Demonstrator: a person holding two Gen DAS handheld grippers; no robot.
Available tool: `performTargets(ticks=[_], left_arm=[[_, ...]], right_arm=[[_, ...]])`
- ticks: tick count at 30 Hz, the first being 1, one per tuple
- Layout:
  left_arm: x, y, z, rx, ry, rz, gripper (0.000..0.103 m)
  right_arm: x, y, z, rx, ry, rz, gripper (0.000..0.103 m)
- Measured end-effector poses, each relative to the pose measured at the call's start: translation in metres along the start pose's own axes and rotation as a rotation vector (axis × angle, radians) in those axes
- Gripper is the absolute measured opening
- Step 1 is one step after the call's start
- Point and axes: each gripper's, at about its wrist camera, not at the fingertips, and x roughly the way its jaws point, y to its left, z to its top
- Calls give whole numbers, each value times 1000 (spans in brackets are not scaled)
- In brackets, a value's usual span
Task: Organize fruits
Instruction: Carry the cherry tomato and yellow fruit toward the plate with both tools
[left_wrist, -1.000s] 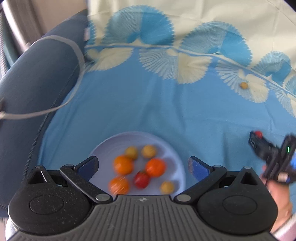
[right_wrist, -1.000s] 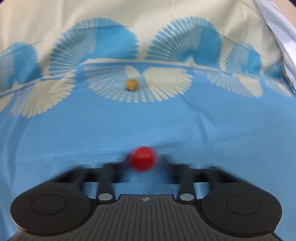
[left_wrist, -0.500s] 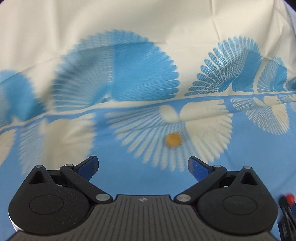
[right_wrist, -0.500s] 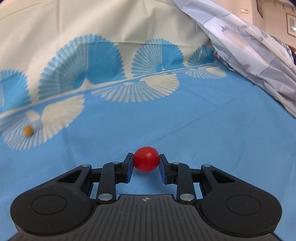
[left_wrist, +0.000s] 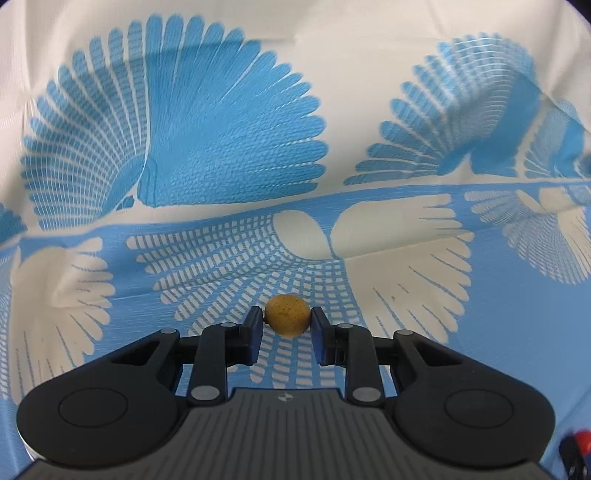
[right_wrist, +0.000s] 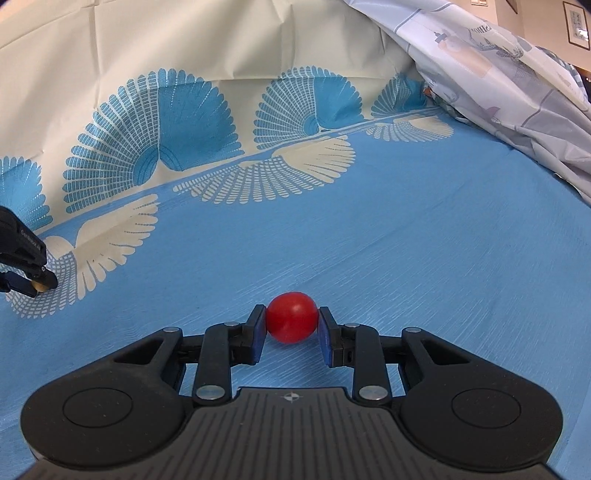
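Yellow tomato (left_wrist: 287, 314) sits pinched in the left hand-held gripper (left_wrist: 287, 321); the right hand-held gripper (right_wrist: 292, 325) clamps a red tomato (right_wrist: 292, 321).

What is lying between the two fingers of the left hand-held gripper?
In the left wrist view, a small speckled yellow-brown fruit sits between the fingers of the left hand-held gripper, above the patterned cloth.

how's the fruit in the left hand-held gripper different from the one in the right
The yellow fruit is dull tan-yellow with dark speckles; the red tomato is glossy, plain red. The yellow fruit sits over the cream fan print of the cloth; the red tomato sits over plain blue cloth. Shared: both are small and round, each pinched between the blue pads of its hand-held gripper, left and right.
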Motion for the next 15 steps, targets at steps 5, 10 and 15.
performTargets(ticks=[5, 10, 15], left_arm=[[-54, 3, -21, 50, -64, 24, 30], [-150, 42, -74, -22, -59, 18, 30], [-242, 92, -137, -113, -39, 42, 30]], right_arm=[[-3, 1, 0, -1, -21, 24, 31], [-11, 8, -2, -22, -60, 45, 31], [-53, 25, -12, -124, -77, 70, 31]])
